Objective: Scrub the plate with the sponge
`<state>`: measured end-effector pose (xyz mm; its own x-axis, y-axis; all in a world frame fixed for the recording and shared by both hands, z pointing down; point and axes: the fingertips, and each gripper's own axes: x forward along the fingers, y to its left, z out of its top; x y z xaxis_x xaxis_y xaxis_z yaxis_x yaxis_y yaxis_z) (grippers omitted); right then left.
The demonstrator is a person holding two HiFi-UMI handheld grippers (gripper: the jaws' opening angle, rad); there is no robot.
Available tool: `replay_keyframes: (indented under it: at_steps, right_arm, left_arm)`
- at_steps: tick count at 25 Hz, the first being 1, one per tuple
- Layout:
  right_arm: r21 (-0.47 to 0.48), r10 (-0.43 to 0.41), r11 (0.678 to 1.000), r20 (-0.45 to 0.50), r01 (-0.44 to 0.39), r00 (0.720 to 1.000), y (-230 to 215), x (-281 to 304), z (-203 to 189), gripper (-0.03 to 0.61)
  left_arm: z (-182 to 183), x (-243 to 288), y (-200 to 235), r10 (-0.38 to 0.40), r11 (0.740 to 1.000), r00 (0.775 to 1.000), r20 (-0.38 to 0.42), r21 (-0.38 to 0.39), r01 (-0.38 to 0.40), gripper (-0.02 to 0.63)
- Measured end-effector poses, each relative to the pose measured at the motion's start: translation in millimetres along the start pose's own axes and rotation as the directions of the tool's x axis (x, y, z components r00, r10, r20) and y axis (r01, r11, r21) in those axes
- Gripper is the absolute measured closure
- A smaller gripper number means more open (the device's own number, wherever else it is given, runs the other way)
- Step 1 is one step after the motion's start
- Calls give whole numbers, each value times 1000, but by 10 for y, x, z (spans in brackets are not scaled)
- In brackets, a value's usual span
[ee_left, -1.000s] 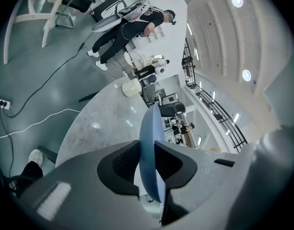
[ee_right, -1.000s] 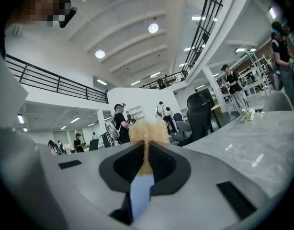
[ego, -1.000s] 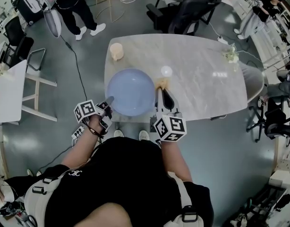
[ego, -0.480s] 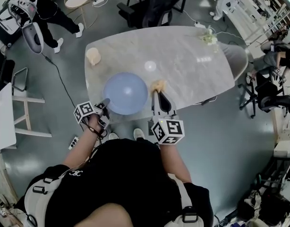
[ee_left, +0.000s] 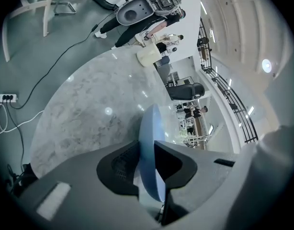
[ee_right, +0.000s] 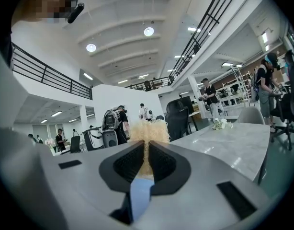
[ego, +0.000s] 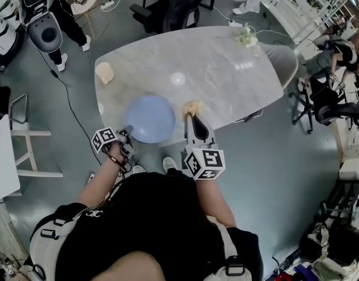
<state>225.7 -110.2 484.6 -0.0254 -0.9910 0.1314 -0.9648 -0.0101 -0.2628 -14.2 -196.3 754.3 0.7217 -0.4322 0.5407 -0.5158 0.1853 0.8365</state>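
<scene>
Head view: the pale blue round plate (ego: pixel 150 119) sits near the front edge of the grey marble table (ego: pixel 226 69), and the left gripper (ego: pixel 127 132) is clamped on its near-left rim. The right gripper (ego: pixel 190 117) is pinched tight on the beige fluffy sponge (ego: pixel 193 106), just beside the plate's right rim, not over it. The scrub likely needs the sponge moved left onto the plate face.

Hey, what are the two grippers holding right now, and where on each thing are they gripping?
The left gripper is clamped on the near rim of the blue plate. The right gripper pinches the tan sponge by its near end.
</scene>
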Motion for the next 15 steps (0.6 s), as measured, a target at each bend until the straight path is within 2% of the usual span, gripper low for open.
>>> replay_keyframes:
  at_steps: [3,6,11,15]
  right_arm:
    - [1,2,1000,-11,-2,1000,17,19,-26,547]
    - [-6,9,1000,-25,-9,1000,41,69,-58,548]
    - [-5,43,999,-15,-43,999,139,85,-64,546]
    - [8,46,999,-18,-46,999,156,121,-74,547]
  left_arm:
    - [-3,13,55,5,1000,1000,-4,-18,-6,532]
    - [8,49,143,45,999,999,-10,-26,-45,532]
    - [18,15,350,158,986,987,-27,47,-157,532]
    - [104,-101,457,242,964,970,2,111,-240,528]
